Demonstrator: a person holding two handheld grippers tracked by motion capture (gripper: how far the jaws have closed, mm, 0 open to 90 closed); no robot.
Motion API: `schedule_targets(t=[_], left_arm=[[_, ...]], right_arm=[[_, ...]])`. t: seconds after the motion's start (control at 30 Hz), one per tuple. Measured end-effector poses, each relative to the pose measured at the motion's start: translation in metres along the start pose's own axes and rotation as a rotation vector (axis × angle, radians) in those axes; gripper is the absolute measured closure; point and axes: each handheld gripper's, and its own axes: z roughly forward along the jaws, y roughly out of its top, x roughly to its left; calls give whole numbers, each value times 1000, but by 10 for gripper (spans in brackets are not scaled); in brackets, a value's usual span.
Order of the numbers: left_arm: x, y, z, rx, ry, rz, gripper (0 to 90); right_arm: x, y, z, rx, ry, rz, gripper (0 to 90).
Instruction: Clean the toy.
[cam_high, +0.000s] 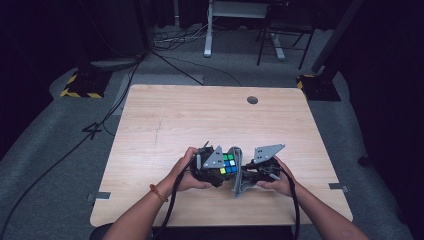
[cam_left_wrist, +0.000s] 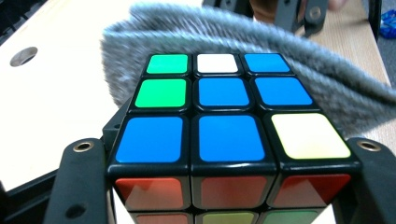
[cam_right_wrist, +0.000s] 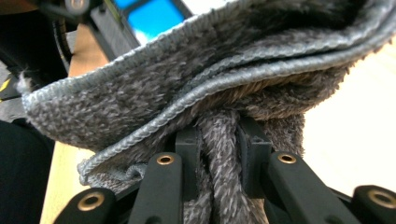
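A scrambled puzzle cube (cam_left_wrist: 226, 126) with blue, green, white and yellow stickers on top sits clamped between the two black jaws of my left gripper (cam_left_wrist: 224, 186). In the high view the cube (cam_high: 229, 164) is held just above the table's near middle, with the left gripper (cam_high: 212, 167) around it. A grey fuzzy cloth (cam_right_wrist: 210, 79) is bunched between the jaws of my right gripper (cam_right_wrist: 219, 140), which is shut on it. The cloth (cam_left_wrist: 322, 79) lies against the cube's far side. From above, the right gripper (cam_high: 250, 176) is close beside the cube, and the cloth (cam_high: 239, 181) hangs down from it.
The light wooden table (cam_high: 210, 120) has a round cable hole (cam_high: 252, 100) near its far edge. Cables, a yellow-black striped base (cam_high: 80, 85) and a desk frame stand on the grey floor beyond. Both hands stay near the table's front edge.
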Motion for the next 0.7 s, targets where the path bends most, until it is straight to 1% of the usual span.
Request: schedule_targets(t=[0.07,0.1,0.13,0.17,0.2,0.23,0.3,0.37,0.43,0.5,0.53,0.6,0.67,0.7], left_arm=[[3,-1,-2,-7,-4,-14,332],[3,-2,-1,2,-13,-19,332],[3,-3,0,11,-11,-14,331],[2,-4,1,23,-13,-12,331],[1,-6,3,28,-23,-12,331],[0,-6,5,44,-31,-8,331],[-1,-7,7,56,-43,-2,330],[-3,-6,9,51,-51,-1,330],[-6,-3,10,47,-65,9,330],[-10,0,10,46,-72,27,331],[-12,1,11,44,-75,37,331],[-15,4,10,29,-90,40,331],[-17,6,8,13,-84,43,332],[-17,7,7,-4,-85,41,332]], right_arm=[[2,0,2,19,16,-11,742],[3,0,2,20,15,-16,742],[5,1,1,22,5,-29,742],[6,2,0,18,-5,-36,742],[6,3,-2,5,-15,-41,742],[6,4,-5,-3,-21,-40,742],[6,5,-11,-34,-35,-43,743],[4,7,-17,-56,-43,-35,742],[3,8,-22,-84,-67,-34,742],[1,8,-25,-91,-80,-28,742],[0,8,-25,-92,-85,-23,742],[-2,7,-24,-79,-88,-18,742],[-2,6,-21,-59,-83,-18,742],[-2,5,-19,-48,-81,-20,742]])
